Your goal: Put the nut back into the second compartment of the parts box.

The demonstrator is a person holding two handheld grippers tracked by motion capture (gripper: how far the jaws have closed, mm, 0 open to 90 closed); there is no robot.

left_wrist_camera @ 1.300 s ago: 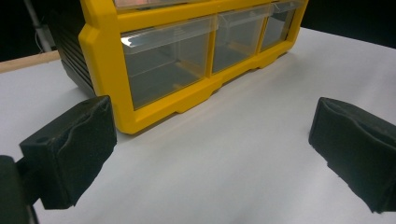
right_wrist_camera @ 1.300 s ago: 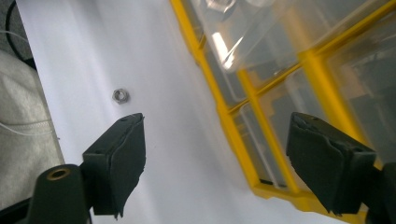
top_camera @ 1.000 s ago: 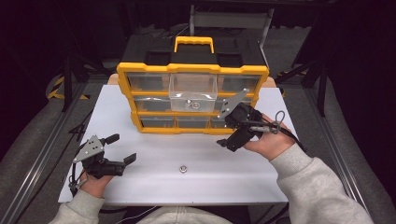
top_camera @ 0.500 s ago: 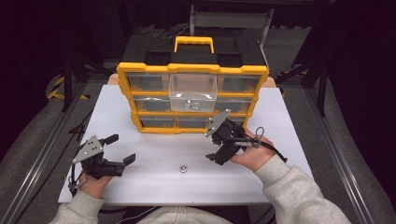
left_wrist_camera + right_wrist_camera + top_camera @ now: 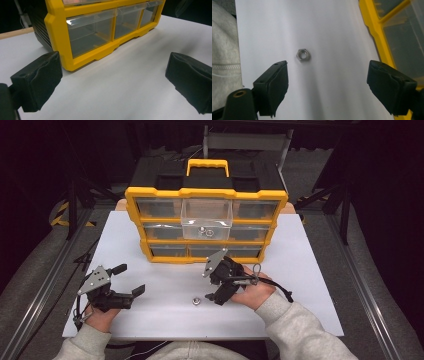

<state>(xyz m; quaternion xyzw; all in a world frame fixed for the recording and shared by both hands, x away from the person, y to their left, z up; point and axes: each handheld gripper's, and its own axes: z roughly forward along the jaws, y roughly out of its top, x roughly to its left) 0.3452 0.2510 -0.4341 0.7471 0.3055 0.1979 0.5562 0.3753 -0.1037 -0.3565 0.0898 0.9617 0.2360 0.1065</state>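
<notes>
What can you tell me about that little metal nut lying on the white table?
The small silvery six-sided metal nut looks like plain steel, with a round hole through its middle. It lies flat on the white table, near the person's edge and in front of the yellow drawer cabinet. Nothing touches it. The right gripper hangs close beside it, its black padded jaws apart, the nut just ahead of them.

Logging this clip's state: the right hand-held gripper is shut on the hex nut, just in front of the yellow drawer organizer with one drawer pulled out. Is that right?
Not quite. The right hand-held gripper is open, not shut on the hex nut: the right gripper view shows the nut lying free on the white table ahead of the spread jaws. The rest holds: the yellow drawer organizer stands just behind, one drawer pulled out.
</notes>
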